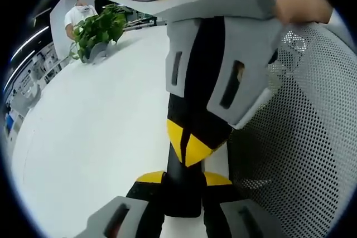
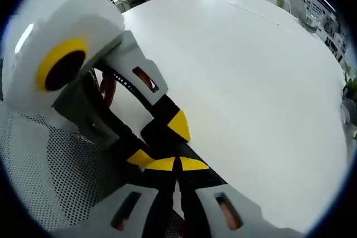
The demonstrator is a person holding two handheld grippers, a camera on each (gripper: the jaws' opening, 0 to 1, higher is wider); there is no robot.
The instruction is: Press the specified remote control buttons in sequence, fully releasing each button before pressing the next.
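Ok so in the left gripper view, the left gripper point(image 1: 183, 179) is coming up from 6 o'clock with its jaws sitting narrow on either side of a slim black thing, pretty sure that's the remote point(image 1: 183, 193), standing dead center between the yellow tips. The right gripper point(image 1: 189, 146) is reaching down from 12 o'clock, jaws pinched together, tips resting on the remote's top end. A white mesh chair back point(image 1: 312, 137) is curving along at 3 o'clock, and a hand point(image 1: 304, 4) is showing at 1 o'clock. The white table point(image 1: 100, 137) is spreading out toward 9 o'clock. Way back at 11 o'clock a leafy plant point(image 1: 100, 29) is sitting on it, with a person point(image 1: 81, 12) in white standing behind.
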